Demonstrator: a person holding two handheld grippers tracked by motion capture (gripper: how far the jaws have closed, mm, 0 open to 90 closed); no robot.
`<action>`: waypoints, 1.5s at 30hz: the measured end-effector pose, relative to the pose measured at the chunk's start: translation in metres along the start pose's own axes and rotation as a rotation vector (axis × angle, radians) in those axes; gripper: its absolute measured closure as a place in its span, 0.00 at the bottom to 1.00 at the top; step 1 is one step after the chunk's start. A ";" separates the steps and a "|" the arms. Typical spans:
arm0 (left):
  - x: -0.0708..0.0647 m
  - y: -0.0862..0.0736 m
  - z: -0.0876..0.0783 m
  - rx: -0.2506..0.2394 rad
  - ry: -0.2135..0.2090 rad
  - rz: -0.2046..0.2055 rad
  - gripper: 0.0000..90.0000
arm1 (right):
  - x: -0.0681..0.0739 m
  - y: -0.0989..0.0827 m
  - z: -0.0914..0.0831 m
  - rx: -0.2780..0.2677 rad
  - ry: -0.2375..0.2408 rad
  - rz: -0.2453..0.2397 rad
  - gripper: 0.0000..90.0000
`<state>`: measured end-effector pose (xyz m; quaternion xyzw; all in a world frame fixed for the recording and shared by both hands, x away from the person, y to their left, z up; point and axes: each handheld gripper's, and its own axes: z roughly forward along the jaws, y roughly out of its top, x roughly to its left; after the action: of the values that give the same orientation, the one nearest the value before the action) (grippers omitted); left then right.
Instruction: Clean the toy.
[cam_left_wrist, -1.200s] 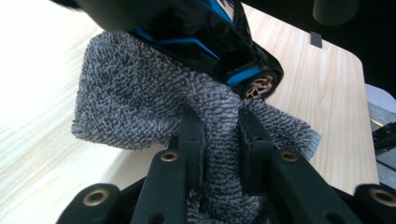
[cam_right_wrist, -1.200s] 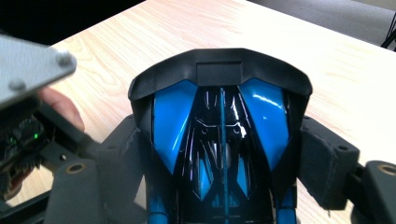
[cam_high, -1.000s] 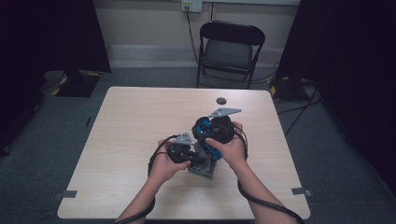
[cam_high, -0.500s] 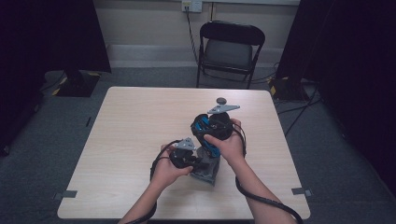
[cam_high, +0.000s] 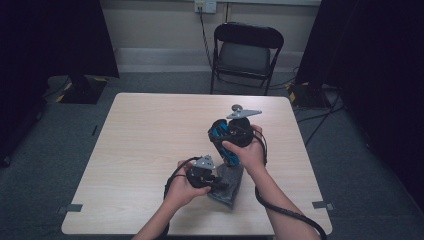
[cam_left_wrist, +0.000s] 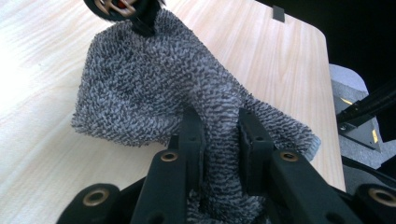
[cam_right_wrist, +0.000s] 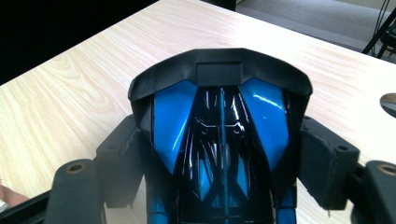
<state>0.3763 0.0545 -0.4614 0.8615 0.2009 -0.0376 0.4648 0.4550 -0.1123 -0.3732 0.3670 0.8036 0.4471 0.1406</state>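
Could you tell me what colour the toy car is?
The toy car is glossy blue and black, clearest in the right gripper view.

From the high view I see a dim room; the pale wooden worktop is evenly lit from above, with dark curtains at both sides. In the left gripper view, a bright glare washes out the worktop at the left edge. The glossy blue and black toy car shows sharp reflections, slightly soft focus.
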 end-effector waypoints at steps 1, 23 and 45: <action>0.000 0.000 0.000 0.002 -0.003 0.000 0.83 | -0.001 0.000 -0.001 0.000 -0.002 0.002 0.28; 0.042 -0.001 -0.064 -0.083 0.169 -0.102 0.83 | -0.010 -0.022 -0.022 -0.005 0.011 -0.010 0.28; 0.048 0.021 -0.074 -0.129 0.199 -0.092 0.82 | 0.001 -0.049 -0.015 0.019 0.053 -0.037 0.28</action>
<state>0.4196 0.1194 -0.4155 0.8192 0.2873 0.0399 0.4948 0.4229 -0.1367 -0.4054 0.3414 0.8178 0.4464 0.1241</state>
